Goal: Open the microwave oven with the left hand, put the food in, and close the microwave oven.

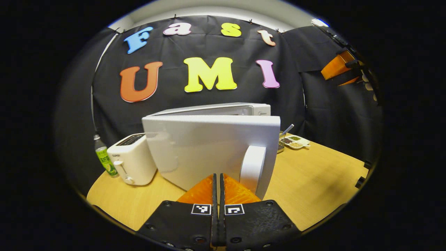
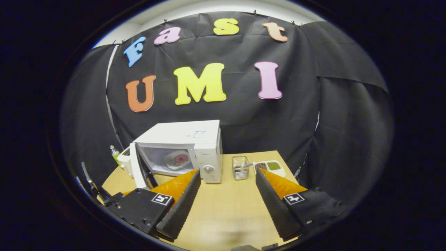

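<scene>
In the left gripper view the white microwave (image 1: 223,108) has its door (image 1: 209,150) swung open, outer face toward me, with the white handle (image 1: 252,167) at its right end. My left gripper (image 1: 218,176) is shut with nothing between its fingers, its tips close against the door just left of the handle. In the right gripper view the microwave (image 2: 188,139) stands at the back of the table with its door (image 2: 138,167) open to the left. A plate with pink food (image 2: 179,159) lies inside. My right gripper (image 2: 227,171) is open and holds nothing, well back from the microwave.
A white toaster (image 1: 132,158) and a green-labelled bottle (image 1: 104,157) stand left of the microwave. A wire basket (image 2: 239,167) and a divided white tray of seasonings (image 2: 271,166) stand to its right. The wooden table (image 2: 226,209) stretches toward me. The other gripper (image 1: 339,68) hangs high at right.
</scene>
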`<action>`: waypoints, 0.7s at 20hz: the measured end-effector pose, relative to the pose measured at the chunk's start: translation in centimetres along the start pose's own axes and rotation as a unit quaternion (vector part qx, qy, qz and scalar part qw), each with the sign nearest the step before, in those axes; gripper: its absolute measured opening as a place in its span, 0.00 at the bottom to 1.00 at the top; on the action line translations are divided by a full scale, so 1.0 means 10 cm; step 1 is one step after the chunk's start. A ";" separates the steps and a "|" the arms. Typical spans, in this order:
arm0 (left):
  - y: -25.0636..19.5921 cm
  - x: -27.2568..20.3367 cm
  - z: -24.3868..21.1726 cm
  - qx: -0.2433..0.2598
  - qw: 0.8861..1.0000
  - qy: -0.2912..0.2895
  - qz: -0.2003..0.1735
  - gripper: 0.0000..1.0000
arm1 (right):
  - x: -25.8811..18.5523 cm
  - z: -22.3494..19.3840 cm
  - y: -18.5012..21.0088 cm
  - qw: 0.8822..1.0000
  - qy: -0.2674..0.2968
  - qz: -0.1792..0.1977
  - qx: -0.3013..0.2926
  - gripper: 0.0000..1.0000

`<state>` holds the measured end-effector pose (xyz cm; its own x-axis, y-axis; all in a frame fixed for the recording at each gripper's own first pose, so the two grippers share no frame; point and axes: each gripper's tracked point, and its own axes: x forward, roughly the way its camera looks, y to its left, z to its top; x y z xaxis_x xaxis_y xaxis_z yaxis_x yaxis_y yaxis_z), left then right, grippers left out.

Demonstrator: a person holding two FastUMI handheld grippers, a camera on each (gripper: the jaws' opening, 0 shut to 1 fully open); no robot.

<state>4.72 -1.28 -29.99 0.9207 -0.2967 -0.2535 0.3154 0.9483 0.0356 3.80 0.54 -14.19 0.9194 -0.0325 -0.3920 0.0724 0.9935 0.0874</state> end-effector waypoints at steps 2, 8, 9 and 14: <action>-0.16 0.31 0.10 0.004 1.000 -0.007 -0.013 0.00 | 0.04 -0.04 -0.11 1.000 0.008 -0.006 0.007 0.92; -0.38 1.18 0.36 -0.019 0.999 -0.016 -0.020 0.00 | 0.25 -0.09 -0.42 0.999 0.027 -0.020 0.032 1.00; -0.36 1.29 0.40 -0.019 1.000 -0.019 -0.016 0.00 | 0.30 -0.12 -0.45 0.999 0.033 -0.020 0.038 1.00; -0.27 1.65 0.47 -0.031 0.999 -0.018 -0.001 0.00 | 0.47 -0.17 -0.54 0.998 0.047 -0.017 0.047 1.00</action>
<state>20.14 -9.30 -29.78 0.9279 -0.3017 -0.2190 0.3039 0.9524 -0.0246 7.07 -4.80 -18.07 0.8759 -0.0519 -0.4797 0.1431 0.9774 0.1556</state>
